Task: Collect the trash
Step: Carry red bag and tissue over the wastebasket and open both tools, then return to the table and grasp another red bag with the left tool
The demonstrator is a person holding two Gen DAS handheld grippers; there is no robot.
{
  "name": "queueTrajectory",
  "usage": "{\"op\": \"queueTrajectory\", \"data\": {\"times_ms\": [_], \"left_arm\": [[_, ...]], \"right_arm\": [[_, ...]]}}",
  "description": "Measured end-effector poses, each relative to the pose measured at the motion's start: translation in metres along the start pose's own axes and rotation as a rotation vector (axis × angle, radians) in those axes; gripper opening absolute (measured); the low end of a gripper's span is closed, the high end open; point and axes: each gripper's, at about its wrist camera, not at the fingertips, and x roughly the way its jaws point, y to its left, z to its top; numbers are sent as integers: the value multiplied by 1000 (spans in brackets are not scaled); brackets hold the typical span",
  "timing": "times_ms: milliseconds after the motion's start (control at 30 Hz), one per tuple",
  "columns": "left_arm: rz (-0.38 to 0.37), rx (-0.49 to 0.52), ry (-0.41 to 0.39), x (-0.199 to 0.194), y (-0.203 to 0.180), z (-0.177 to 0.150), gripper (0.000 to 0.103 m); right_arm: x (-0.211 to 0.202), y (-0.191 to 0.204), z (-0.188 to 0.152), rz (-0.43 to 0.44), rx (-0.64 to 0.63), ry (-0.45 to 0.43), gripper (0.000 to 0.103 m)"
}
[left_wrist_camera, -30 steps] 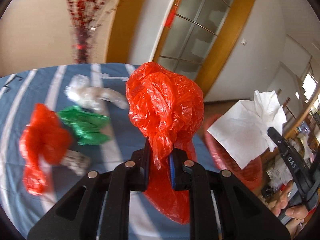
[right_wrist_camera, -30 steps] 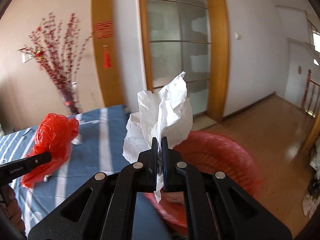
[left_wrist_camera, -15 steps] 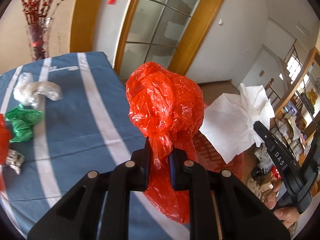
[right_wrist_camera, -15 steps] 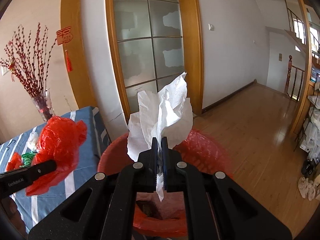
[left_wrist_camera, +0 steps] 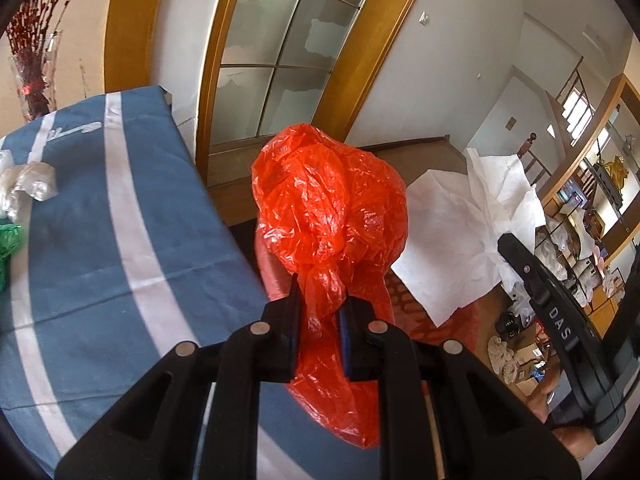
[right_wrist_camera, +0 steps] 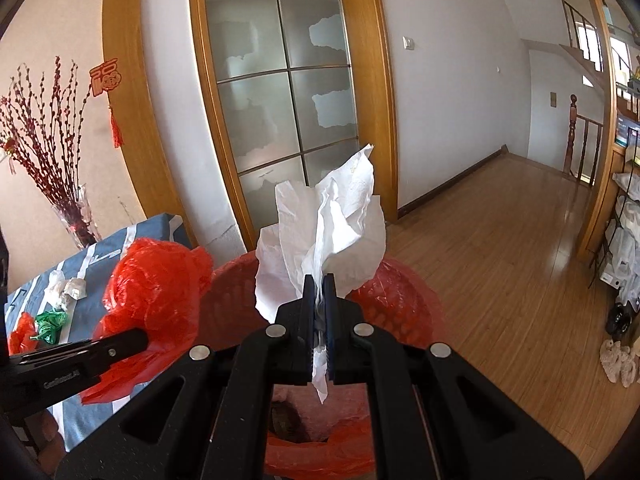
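Observation:
My left gripper is shut on a crumpled red plastic bag, held at the right edge of the blue striped tablecloth. In the right wrist view the same red bag hangs left of the bin. My right gripper is shut on a white paper tissue, held over the red-lined trash bin. From the left wrist camera, the tissue and the right gripper's fingers show at the right, above the bin.
More trash lies on the table: a clear plastic wad, a green bag and a red bag. A vase of red twigs stands at the table's far end. Wooden floor and cluttered shelves lie to the right.
Both grippers have swung right, off the table toward the bin, each still holding its piece. The table's trash has slid to the left edge of the left wrist view; the bin's opening now shows below the tissue.

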Motion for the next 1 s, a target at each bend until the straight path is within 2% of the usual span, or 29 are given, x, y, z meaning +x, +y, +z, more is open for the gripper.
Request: {"op": "queueTrajectory", "data": {"times_ms": [400,500,567,600,733,1000], "left_arm": [[-7,25,33,31,-15,12,18],[3,14,37,36,-13,13,31],[8,8,38,37,-11,14,37],[10,5,39,38,-10,14,39],[17,-10,42,39,-6,15,47],[53,-36,31,30,9,7,54]], "right_arm": [[6,-16,-1,-2,44,13,6],[7,-21,-1,2,57,19,19],[7,-22,-2,0,68,17,39],[6,-23,-2,-1,72,12,41],[6,-25,-2,-5,75,11,41],[8,-24,-5,-4,71,22,41]]}}
